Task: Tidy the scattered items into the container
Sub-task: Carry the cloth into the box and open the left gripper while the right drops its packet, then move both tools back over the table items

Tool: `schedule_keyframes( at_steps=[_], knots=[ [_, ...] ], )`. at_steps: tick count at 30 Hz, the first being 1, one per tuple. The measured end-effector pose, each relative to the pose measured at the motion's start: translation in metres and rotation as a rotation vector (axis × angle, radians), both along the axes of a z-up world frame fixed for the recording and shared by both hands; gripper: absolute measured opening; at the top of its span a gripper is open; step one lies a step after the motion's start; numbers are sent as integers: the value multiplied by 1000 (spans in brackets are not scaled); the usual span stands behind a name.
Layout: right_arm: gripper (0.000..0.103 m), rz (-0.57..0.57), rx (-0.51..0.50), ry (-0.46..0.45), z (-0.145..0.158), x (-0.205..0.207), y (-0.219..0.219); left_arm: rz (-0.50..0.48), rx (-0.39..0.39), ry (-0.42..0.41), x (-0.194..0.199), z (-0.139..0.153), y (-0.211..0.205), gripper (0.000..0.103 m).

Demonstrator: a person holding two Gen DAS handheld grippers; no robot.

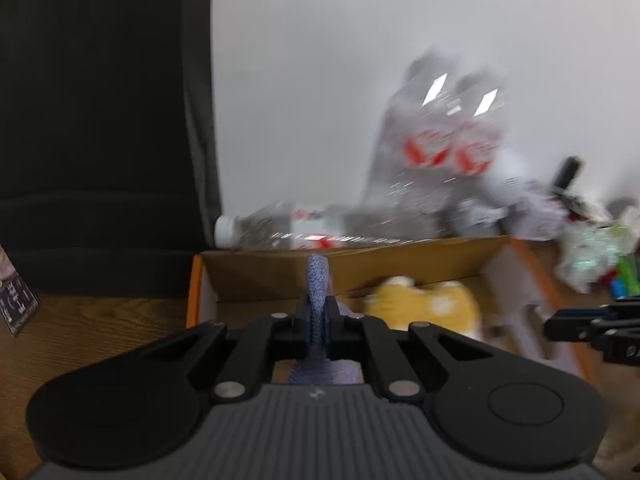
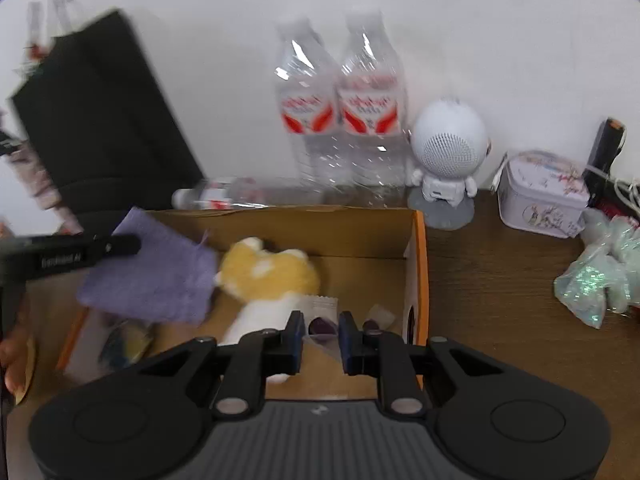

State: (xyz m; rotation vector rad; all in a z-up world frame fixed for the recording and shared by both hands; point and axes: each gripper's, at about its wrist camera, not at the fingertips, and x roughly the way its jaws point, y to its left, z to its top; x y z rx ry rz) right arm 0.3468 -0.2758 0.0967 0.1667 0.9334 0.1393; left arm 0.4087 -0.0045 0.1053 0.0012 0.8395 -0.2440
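My left gripper [image 1: 318, 316] is shut on a purple knitted cloth [image 1: 317, 304] and holds it over the left part of an open cardboard box [image 1: 280, 270]. In the right wrist view the cloth [image 2: 152, 268] hangs from the left gripper [image 2: 120, 246] above the box [image 2: 416, 264]. A yellow and white plush toy [image 2: 268, 276] lies inside the box; it also shows in the left wrist view [image 1: 424, 304]. My right gripper [image 2: 322, 336] is open over the box's near side, above small wrapped purple sweets [image 2: 320, 326]. A blue and yellow item [image 2: 126, 344] lies in the box at the left.
Two upright water bottles [image 2: 340, 112] and one lying bottle [image 2: 224, 196] stand behind the box by the white wall. A white astronaut figure [image 2: 444, 160], a floral tin [image 2: 540, 196] and a glittery bag [image 2: 596, 280] sit on the wooden table to the right. A black bag [image 2: 104, 120] stands at the left.
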Motion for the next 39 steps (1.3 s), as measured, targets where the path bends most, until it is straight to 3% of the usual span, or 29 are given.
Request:
schedule_keyframes(
  at_steps=[1,3,4,5,8,10,11,13,15,18,21,24,28,30,31,32,35,39],
  knots=[
    [20,-7,-7,11,-6,9,0,21,19,11,7,-6,0,35],
    [26,-25,-11,9,-13,22,1,41,51,4,13,-15,-4,67],
    [40,-25,-24,13,-15,29,1,35,58,-16,13,-17,-5,70],
    [46,-28,-42,12,-17,34,3,14,71,-27,11,-16,-7,70],
    [49,-20,-43,0,-15,34,4,-50,92,-5,4,-8,-13,73],
    [57,-9,-34,18,-12,29,5,-59,118,54,0,2,-16,88],
    [61,-5,-32,33,-9,27,6,-54,126,96,-2,6,-17,88],
    [79,12,-19,91,-6,21,8,-47,124,158,-7,15,-18,90],
    [82,21,0,137,-1,14,9,-44,135,170,-15,25,-20,98],
    [89,15,-24,182,11,-1,13,-12,153,187,-30,41,-21,99],
    [90,17,-10,193,28,-18,14,-6,143,193,-51,58,-20,99],
    [91,15,9,114,52,-47,14,24,115,92,-93,80,-19,101],
    [94,26,0,-107,69,-109,21,-1,89,-112,-175,96,-25,103],
    [97,33,-10,-217,69,-146,30,-21,85,-195,-217,90,-26,103],
    [103,35,-2,-272,65,-166,34,-19,64,-226,-236,83,-24,103],
    [103,30,10,-312,57,-187,37,-3,25,-250,-257,71,-20,103],
    [103,8,2,-336,17,-242,51,61,-54,-242,-315,22,-11,103],
    [103,28,-67,-321,-42,-299,66,30,-57,-208,-363,-38,-4,103]
  ],
)
